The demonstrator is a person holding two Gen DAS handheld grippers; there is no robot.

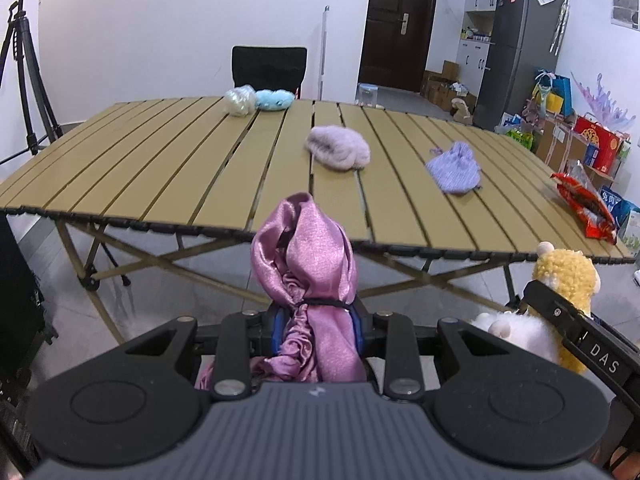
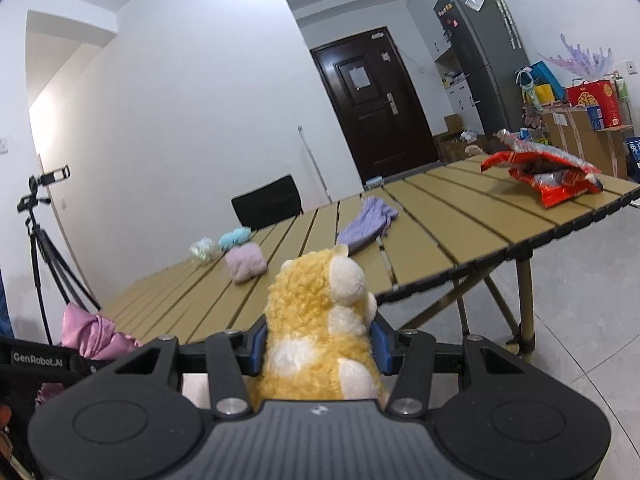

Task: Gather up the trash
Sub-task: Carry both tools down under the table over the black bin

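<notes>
Left wrist view showed the left gripper (image 1: 318, 320) clamped tight on a bunched pink satin cloth (image 1: 308, 248), held short of the near edge of the slatted folding table (image 1: 160, 168). On the tabletop lay a red snack wrapper (image 1: 586, 208) at the far right edge, a lilac drawstring pouch (image 1: 454, 168), a fluffy mauve bundle (image 1: 338, 147), and pale blue (image 1: 274, 99) and white (image 1: 240, 100) bundles near the black chair (image 1: 269, 65). Right wrist view showed the right gripper (image 2: 318, 346) closed on a yellow plush toy (image 2: 320, 320), its blue pads (image 2: 259, 346) pressing both flanks.
</notes>
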